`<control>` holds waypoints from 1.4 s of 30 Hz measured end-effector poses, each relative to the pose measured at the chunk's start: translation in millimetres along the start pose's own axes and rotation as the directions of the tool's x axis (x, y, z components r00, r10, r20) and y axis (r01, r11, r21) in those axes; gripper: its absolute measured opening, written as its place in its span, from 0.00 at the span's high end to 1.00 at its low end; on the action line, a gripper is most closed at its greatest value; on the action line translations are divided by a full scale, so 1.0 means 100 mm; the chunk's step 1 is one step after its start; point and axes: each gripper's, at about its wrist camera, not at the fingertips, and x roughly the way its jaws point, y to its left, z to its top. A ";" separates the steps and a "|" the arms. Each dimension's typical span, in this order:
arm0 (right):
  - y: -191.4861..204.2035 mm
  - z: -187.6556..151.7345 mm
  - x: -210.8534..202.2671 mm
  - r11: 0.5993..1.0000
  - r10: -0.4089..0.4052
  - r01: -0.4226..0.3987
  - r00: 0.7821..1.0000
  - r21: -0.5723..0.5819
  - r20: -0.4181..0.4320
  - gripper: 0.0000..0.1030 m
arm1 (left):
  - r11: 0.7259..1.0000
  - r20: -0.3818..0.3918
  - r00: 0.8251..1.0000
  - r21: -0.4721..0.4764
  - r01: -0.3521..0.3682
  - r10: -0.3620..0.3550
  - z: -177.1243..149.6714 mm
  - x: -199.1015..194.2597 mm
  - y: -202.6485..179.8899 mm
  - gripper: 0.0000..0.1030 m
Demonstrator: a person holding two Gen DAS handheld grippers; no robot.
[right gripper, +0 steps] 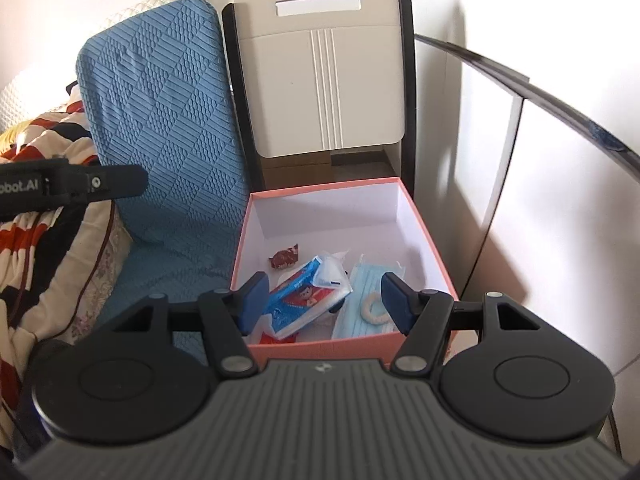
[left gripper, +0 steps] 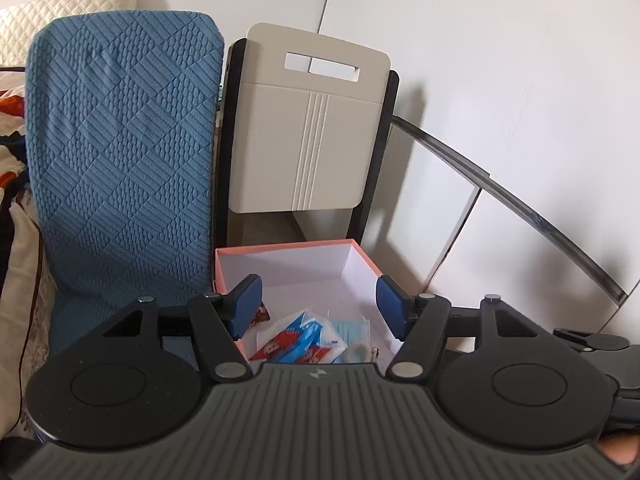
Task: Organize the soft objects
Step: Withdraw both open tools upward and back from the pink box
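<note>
As seen, box (right gripper: 424, 220) beneath fingers (right gripper: 253, 300).

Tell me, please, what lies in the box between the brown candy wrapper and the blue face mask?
In the right wrist view, a tissue pack and a folded white mask lie between the candy wrapper and the face mask.

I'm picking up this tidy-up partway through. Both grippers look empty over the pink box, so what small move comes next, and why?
Probably turn the left gripper toward the bedding for another soft item: both it and the right gripper stand open and empty, while the pink box already holds tissue packs and a mask.
</note>
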 end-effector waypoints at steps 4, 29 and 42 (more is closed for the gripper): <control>0.07 -0.12 -0.14 1.000 -0.029 0.029 1.000 -0.005 0.008 0.37 | 1.000 -0.003 1.000 -0.012 -0.002 0.002 -0.15 -0.12 0.08 0.33; 0.26 -0.59 -0.38 0.999 -0.053 0.053 0.998 0.007 0.031 0.26 | 0.998 -0.024 0.999 -0.047 -0.034 0.033 -0.75 -0.43 0.39 0.27; 0.28 -0.62 -0.40 0.995 -0.095 0.095 0.995 0.008 0.041 0.09 | 0.997 -0.014 0.997 -0.012 -0.075 0.075 -0.79 -0.56 0.32 0.00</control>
